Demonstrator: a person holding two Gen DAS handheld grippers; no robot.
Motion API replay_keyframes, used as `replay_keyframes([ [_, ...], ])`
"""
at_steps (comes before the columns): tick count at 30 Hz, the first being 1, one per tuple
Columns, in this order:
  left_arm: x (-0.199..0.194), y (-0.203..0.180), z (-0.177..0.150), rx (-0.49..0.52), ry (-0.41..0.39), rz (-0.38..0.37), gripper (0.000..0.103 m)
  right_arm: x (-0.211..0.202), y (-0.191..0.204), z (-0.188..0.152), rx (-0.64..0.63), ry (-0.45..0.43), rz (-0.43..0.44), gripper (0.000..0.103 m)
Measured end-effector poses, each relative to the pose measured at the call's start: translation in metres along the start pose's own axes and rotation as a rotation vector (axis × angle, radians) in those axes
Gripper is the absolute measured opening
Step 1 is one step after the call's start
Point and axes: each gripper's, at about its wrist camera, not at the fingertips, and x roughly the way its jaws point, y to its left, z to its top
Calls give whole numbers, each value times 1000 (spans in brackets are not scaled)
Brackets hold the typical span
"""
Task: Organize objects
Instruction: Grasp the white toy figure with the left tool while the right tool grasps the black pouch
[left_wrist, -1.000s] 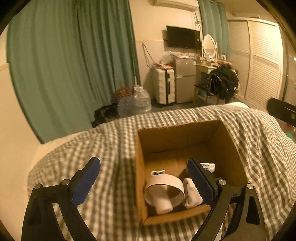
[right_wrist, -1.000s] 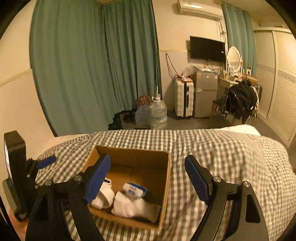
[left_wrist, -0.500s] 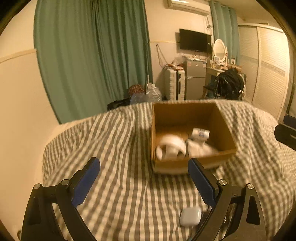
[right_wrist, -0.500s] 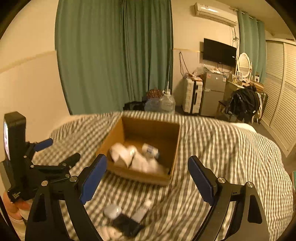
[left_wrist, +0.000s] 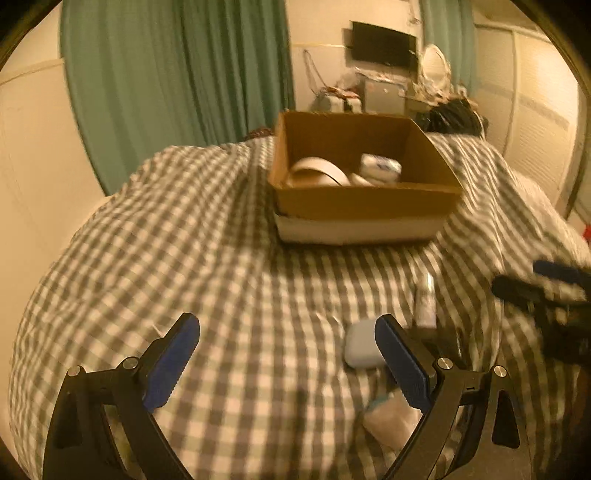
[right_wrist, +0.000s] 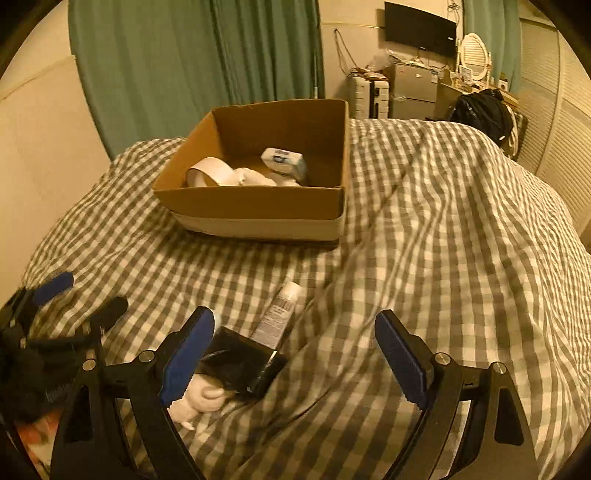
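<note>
Now my right gripper (right_wrist: 294, 354) hangs over the checked bed cover (right_wrist: 424, 229) with its jaws wide apart and nothing held; they have just been opening a bit more, and only cloth lies between them. My left gripper (left_wrist: 287, 360) is wide open too and holds nothing. Things still wait to go in the cardboard box (right_wrist: 258, 206), which sits well ahead of both grippers with a few white things already inside. Closest to my right gripper is a small white tube (right_wrist: 279, 315), just ahead and a little to the left of the gap. Its long side points away from me, toward the box, leaning a bit right. A black flat thing (right_wrist: 242, 363) lies by the left finger. Near my left gripper's right finger sits a small pale case (left_wrist: 360, 349), I think, though that view is blurry. I judge my right hand is better placed for the tube.
</note>
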Motion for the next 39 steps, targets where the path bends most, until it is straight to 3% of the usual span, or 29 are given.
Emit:
replay_keyframes([
  [3,2,-16,-13,53,22,-13,98,2,1,-1,-12,0,-27,89],
  [11,10,-49,-39,137,109,-183,96,7,-7,-6,16,23,-37,89],
  [14,20,-59,-45,163,154,-214,87,7,-12,-7,40,29,-23,89],
  [16,29,-60,-48,158,189,-233,70,7,-16,-8,62,33,-15,89],
  [18,34,-59,-49,139,217,-292,60,8,-19,-10,79,35,-11,89],
  [23,23,-59,-49,151,192,-280,60,9,-23,-11,97,38,-7,89],
  [29,-12,-37,-37,114,105,-243,59,9,-21,-11,86,29,-1,89],
  [35,-16,-8,-20,83,27,-54,59,18,3,-10,-1,48,76,89],
  [39,-9,8,-18,44,36,-21,59,35,19,-14,-64,89,102,89],
])
